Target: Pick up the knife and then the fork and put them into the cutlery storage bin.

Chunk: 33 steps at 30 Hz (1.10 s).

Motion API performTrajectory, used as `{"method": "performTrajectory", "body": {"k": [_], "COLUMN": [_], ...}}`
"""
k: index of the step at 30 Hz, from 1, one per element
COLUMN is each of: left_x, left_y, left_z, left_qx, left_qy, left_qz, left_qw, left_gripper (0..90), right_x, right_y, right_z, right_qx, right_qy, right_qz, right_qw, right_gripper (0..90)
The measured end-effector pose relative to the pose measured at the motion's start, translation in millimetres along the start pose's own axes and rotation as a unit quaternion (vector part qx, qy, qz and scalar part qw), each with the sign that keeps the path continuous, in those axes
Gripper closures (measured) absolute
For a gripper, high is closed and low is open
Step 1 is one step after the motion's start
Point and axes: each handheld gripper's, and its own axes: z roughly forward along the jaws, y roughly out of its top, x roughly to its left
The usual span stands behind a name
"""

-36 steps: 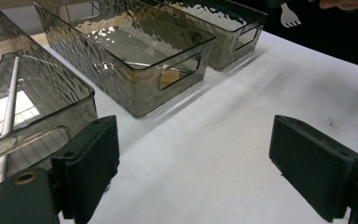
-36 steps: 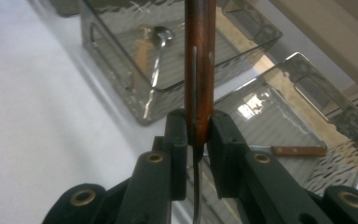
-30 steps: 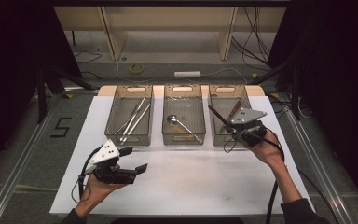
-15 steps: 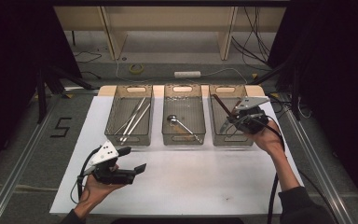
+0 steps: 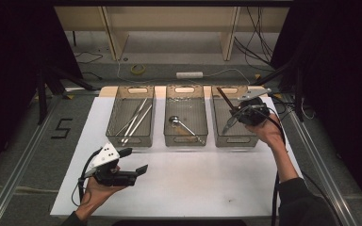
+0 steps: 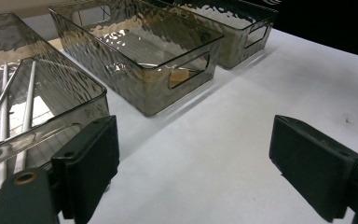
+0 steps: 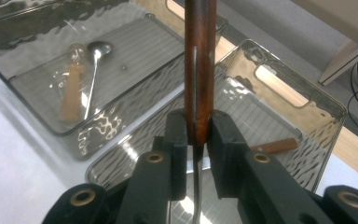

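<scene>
Over the smoky clear plastic right-hand bin [image 5: 236, 123], the right gripper [image 7: 198, 128] clamps a wooden-handled steel knife [image 7: 199, 70]; the left gripper [image 6: 193, 163], near the bins, gapes empty.

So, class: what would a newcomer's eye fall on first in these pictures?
Probably the right gripper, shut on a wooden-handled knife held over the right-hand bin. Next, the three clear bins in a row on the white table: metal rods in the left one, a spoon in the middle. The left gripper waits open in front.
</scene>
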Motion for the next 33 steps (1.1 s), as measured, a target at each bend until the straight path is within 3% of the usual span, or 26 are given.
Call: {"method": "performTrajectory", "body": {"k": [17, 33], "left_x": [0.5, -0.1], "left_y": [0.2, 0.0], "left_z": [-0.1, 0.7], "left_qx": [-0.003, -0.002], "left_qy": [0.004, 0.003], "left_qz": [0.001, 0.000], "left_qw": [1.0000, 1.0000], "left_gripper": [15.5, 15.5], "right_x": [-9.7, -17.5], "right_y": [7.6, 2.9], "right_z": [23.9, 44.3], "right_qx": [0.021, 0.037], "right_qy": [-0.008, -0.011], "right_qz": [0.017, 0.051], "right_qw": [0.9996, 0.9980], "right_gripper": [78.9, 78.9]}}
